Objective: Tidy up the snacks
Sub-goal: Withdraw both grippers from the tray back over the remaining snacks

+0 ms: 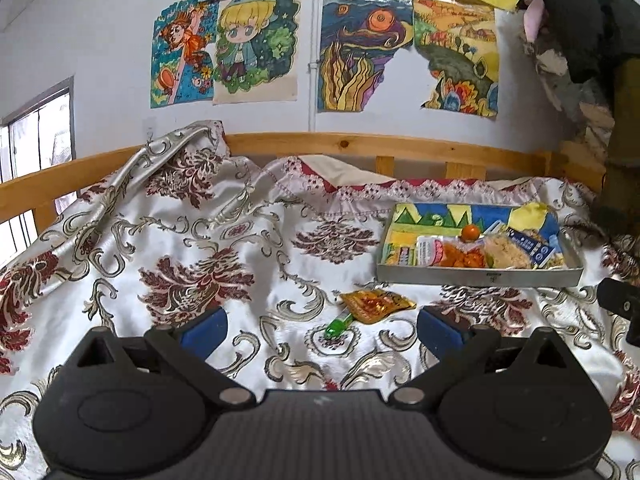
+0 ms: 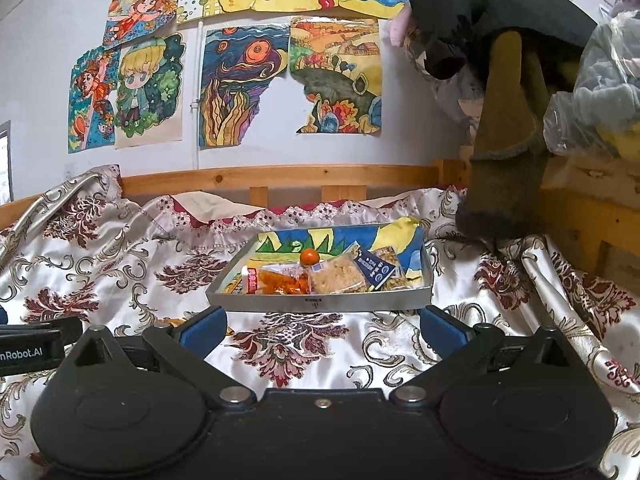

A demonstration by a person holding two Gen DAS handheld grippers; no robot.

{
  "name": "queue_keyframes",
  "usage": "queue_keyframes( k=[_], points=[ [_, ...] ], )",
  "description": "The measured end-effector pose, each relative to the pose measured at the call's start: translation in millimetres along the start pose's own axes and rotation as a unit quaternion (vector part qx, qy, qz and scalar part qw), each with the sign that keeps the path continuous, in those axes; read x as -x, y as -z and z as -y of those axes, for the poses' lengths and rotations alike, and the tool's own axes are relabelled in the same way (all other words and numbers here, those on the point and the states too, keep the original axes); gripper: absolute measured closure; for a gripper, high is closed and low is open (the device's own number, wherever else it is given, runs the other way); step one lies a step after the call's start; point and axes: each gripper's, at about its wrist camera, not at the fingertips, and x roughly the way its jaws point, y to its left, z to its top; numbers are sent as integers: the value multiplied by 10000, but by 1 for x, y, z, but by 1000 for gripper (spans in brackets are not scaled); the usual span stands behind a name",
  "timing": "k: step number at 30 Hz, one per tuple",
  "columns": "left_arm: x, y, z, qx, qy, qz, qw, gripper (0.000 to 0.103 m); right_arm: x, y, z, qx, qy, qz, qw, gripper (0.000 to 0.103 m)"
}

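Grey tray (image 2: 320,303) holds most snacks; orange packet (image 1: 376,305) and green candy (image 1: 338,324) remain on bed; both tongs (image 1: 320,330) (image 2: 320,330) spread, empty

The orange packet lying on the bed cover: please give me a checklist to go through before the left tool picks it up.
1. Left tool open and empty: ok.
2. Orange packet in front of it, uncovered: ok.
3. Green candy touches the packet's near edge, may be grabbed too: not ok.
4. Tray has free room at its left: ok.
5. Right tool open, out of the way: ok.
6. Packet sealed: cannot tell.
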Motion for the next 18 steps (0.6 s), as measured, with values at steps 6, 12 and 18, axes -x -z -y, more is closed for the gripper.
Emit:
queue_keyframes(
  k=[6, 12, 18],
  points=[
    [-7, 5, -4, -3, -94, -115, 9999, 0, -6, 8, 3, -56, 18, -72, 10000, 1],
    [-15, 7, -8, -29, -134, -145, 9998, 0, -13, 13, 3, -70, 22, -143, 9999, 1],
    [-26, 7, -11, -21, -162, -166, 9997, 0, -21, 18, 2, -107, 6, -208, 9997, 1]
  ],
)
